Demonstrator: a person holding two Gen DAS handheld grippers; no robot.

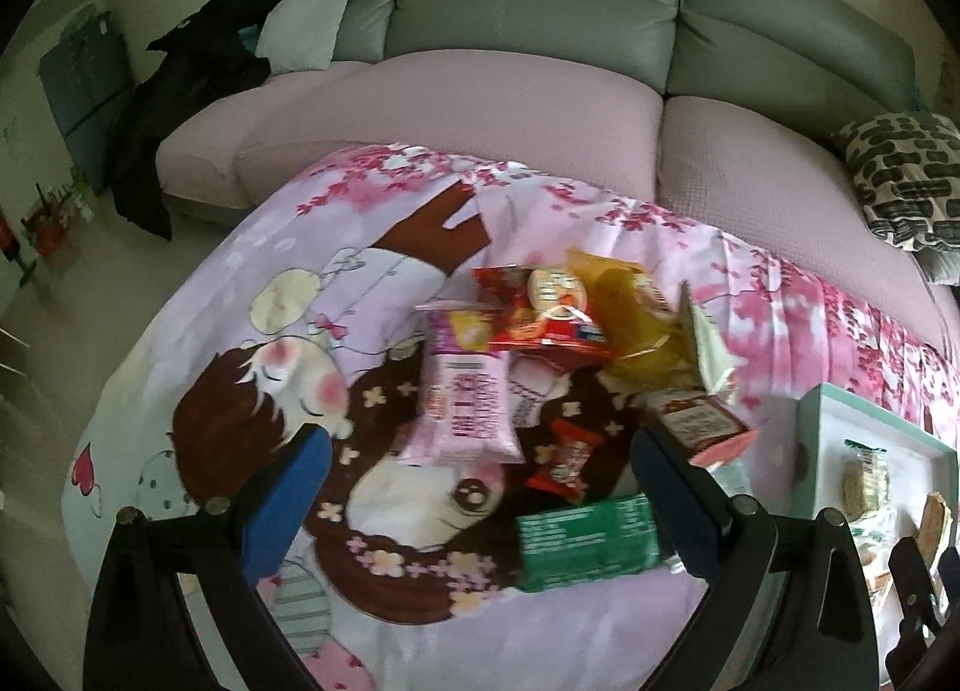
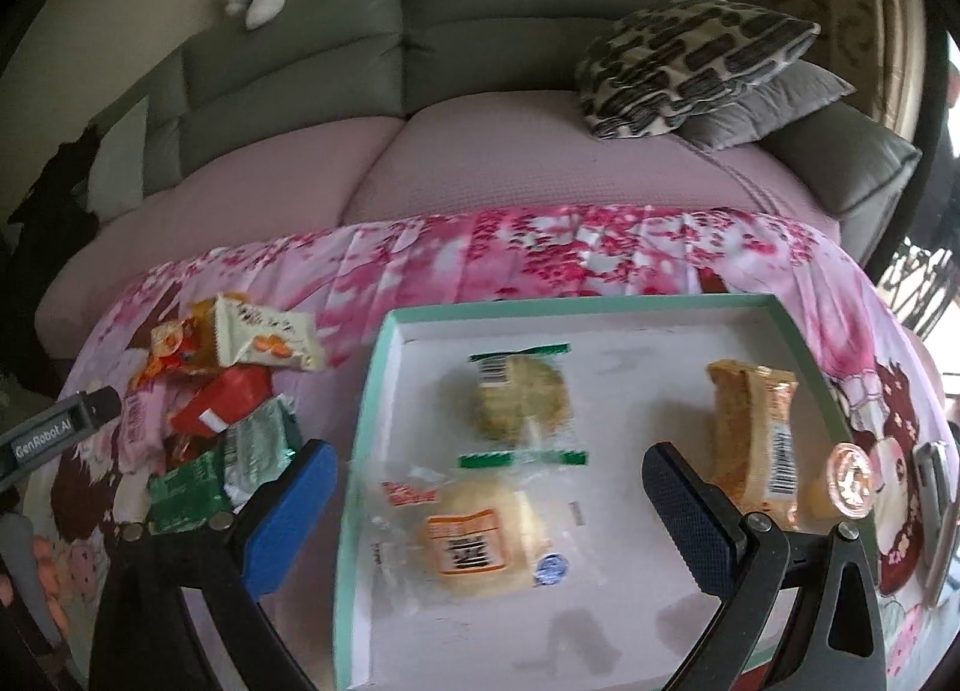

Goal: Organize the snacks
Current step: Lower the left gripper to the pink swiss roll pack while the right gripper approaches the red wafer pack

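So far, judging by how things lie, the sorting is only partly done. Three wrapped snacks sit inside the shallow white tray with a mint-green rim: a round pale cake in a green-edged clear wrapper, a round bun in a clear wrapper with an orange label, and an oblong brown pastry in an orange-tinted wrapper. Most of the pile is left on the pink cartoon-print cloth: a pink biscuit pack, a red packet, a yellow bag, a small red sweet wrapper, a flat green packet and a brown-and-salmon box.

The left gripper hangs above the pile, jaws spread wide, holding nothing. The right gripper hovers over the tray, equally wide and empty.

The tray's far half and near corner are bare, so room remains. Its raised rim stands just beside the pile, and the cloth's far edge drops toward the pink-covered sofa.
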